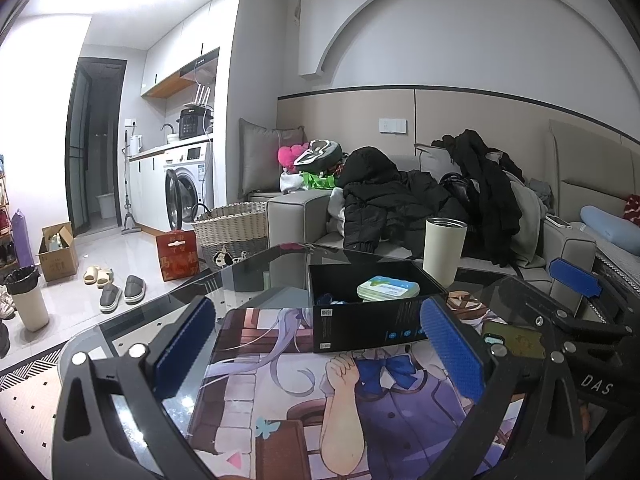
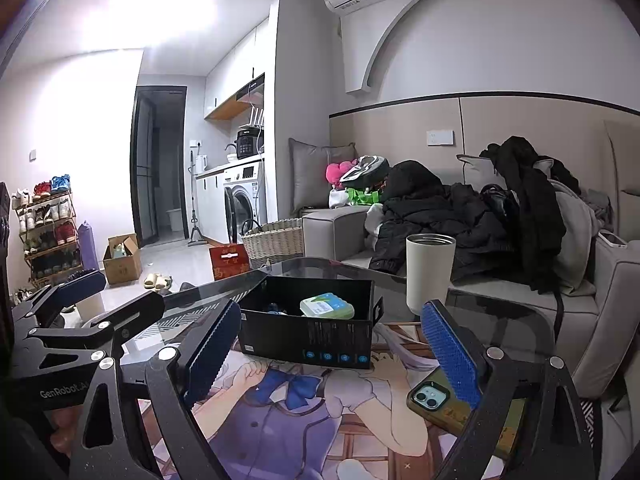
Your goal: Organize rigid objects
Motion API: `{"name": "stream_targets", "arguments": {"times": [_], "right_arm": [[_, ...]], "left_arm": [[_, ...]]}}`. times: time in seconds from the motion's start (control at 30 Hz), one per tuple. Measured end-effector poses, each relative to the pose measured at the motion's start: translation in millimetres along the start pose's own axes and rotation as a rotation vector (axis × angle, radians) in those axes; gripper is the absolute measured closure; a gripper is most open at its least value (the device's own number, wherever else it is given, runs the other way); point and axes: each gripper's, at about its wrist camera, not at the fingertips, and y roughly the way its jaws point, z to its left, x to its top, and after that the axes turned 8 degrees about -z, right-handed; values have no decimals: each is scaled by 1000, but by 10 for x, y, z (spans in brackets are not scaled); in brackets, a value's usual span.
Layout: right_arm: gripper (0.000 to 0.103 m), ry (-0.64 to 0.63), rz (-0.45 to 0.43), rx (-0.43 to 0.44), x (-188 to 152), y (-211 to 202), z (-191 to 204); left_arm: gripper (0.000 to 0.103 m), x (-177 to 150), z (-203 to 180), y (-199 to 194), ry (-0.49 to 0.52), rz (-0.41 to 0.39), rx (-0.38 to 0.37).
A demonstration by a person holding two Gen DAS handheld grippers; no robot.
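A black open-topped box [image 1: 360,320] [image 2: 312,336] stands on an anime-print mat [image 1: 288,400] [image 2: 300,412] on the glass table. Inside the box lie a white-and-green pack [image 1: 388,288] [image 2: 326,306] and a small blue item [image 2: 276,308]. A cream tumbler [image 1: 444,252] [image 2: 430,272] stands behind the box to its right. A phone in an olive case [image 2: 440,400] [image 1: 516,340] lies on the mat by my right gripper's right finger. My left gripper [image 1: 318,344] and right gripper [image 2: 332,354] both hover open and empty, side by side, short of the box.
A grey sofa [image 2: 616,280] heaped with dark jackets runs behind and to the right of the table. On the floor to the left are a wicker basket [image 1: 232,224], a red box [image 1: 176,256], slippers, a cardboard box and a bin. The glass table edge [image 1: 120,320] curves off at left.
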Motion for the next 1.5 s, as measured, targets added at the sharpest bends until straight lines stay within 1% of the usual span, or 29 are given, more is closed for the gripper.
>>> {"name": "stream_targets", "arguments": {"times": [1.5], "right_arm": [[10,-2,4,6,-34,-3,43]], "left_arm": [[0,-11,-22,45,-9,14,6]]}}
